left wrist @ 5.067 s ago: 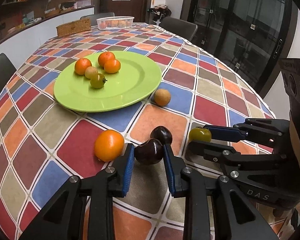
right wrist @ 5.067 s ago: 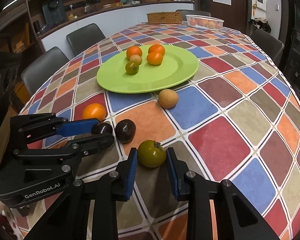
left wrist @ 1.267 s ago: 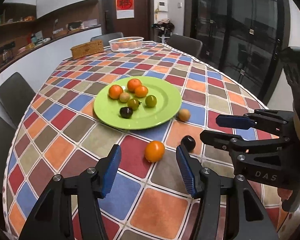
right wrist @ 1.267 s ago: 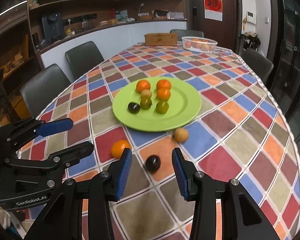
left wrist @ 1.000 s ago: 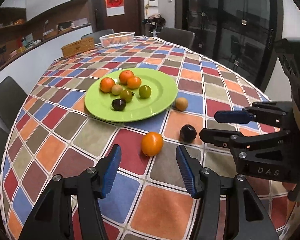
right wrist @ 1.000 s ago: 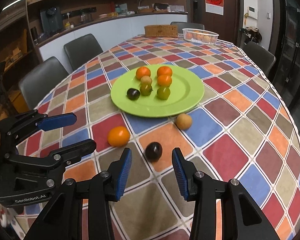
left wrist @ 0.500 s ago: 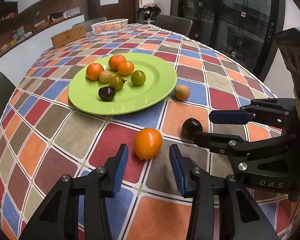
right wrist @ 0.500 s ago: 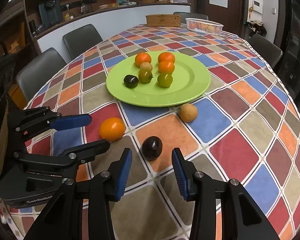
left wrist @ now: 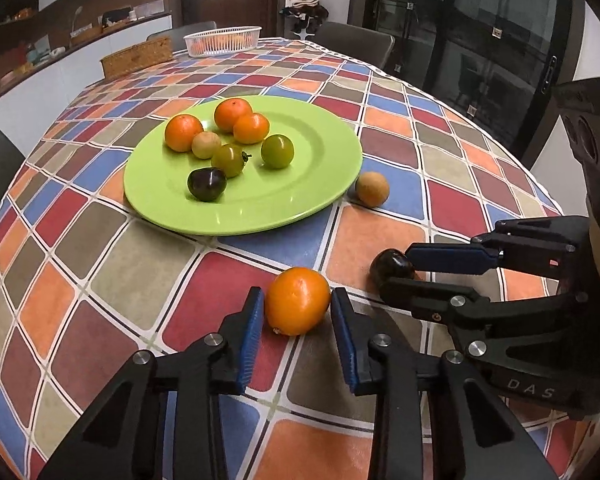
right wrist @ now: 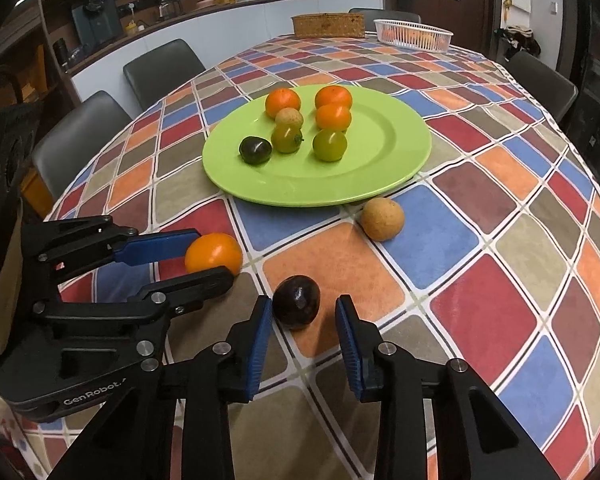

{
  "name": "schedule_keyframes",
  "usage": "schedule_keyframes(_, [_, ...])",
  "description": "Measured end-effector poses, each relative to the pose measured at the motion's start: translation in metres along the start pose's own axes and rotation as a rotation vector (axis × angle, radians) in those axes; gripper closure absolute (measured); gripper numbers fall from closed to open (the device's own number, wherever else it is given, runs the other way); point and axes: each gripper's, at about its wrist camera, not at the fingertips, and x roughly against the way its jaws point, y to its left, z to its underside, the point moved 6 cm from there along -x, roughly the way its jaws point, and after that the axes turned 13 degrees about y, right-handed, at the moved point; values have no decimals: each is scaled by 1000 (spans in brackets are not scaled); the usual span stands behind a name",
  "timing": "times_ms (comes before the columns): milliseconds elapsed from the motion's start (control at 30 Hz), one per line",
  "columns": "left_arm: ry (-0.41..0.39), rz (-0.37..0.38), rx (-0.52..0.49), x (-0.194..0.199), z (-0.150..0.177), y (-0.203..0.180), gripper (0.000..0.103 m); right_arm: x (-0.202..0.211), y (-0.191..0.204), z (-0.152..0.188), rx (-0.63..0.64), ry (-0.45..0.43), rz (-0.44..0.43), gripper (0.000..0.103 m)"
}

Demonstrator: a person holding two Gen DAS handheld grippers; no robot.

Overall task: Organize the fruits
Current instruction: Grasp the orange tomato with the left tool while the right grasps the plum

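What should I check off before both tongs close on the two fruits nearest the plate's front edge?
1. Left tongs straddle the orange fruit: ok, one pad on each side.
2. Left tongs open: ok, though the gaps at both pads are slim.
3. Right tongs straddle the dark fruit: ok, but off-centre; the fruit sits near the left pad, with a clear gap on the right.
4. Right tongs open: ok.
5. The two tongs clear of each other: cannot tell; they sit close together.
6. Room on the green plate: ok, its right half is bare.
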Motion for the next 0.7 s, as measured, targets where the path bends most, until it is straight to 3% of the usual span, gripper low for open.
schedule_keyframes(367, [8,-5,4,0,-2,-1,70,4,-1,-1,9,-6,-9,78])
schedule_keyframes(700, [-64,-36,14,34,-5,-9,70,28,-6,-4,-5,-60,-18,78])
